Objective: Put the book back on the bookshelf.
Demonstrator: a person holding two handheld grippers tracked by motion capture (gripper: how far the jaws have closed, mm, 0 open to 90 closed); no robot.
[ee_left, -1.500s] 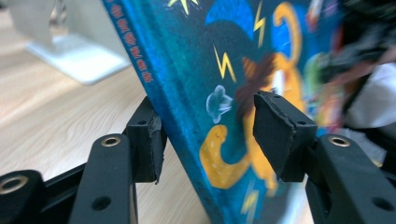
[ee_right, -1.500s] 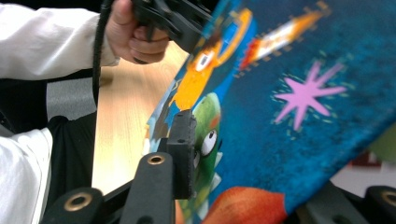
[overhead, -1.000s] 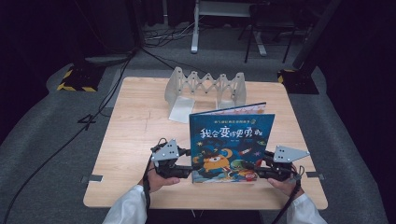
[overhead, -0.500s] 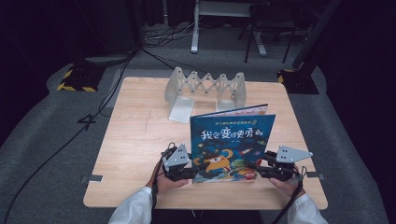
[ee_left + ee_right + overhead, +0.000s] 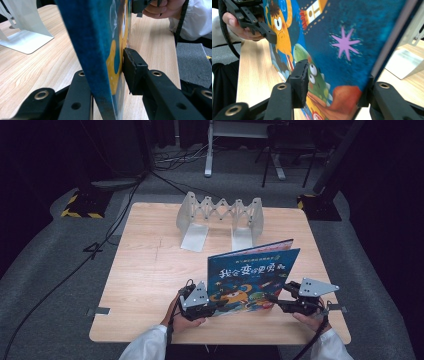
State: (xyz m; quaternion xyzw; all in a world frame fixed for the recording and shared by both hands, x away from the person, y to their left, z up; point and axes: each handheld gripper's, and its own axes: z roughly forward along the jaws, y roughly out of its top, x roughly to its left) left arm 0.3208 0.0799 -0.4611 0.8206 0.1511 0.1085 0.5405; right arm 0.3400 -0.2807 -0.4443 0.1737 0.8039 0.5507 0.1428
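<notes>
You're gripping low, both hands at near bench (image 5: 150,270) edge. Left gripper (image 5: 212,307) jaws pinching book (image 5: 252,277) at lower left corner, right gripper (image 5: 277,301) jaws pinching lower right. Book standing tilted; back cover hidden.

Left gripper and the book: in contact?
Touching. In the left gripper view the left gripper has both jaws pressed against the book, one on each side of its lower edge.
</notes>
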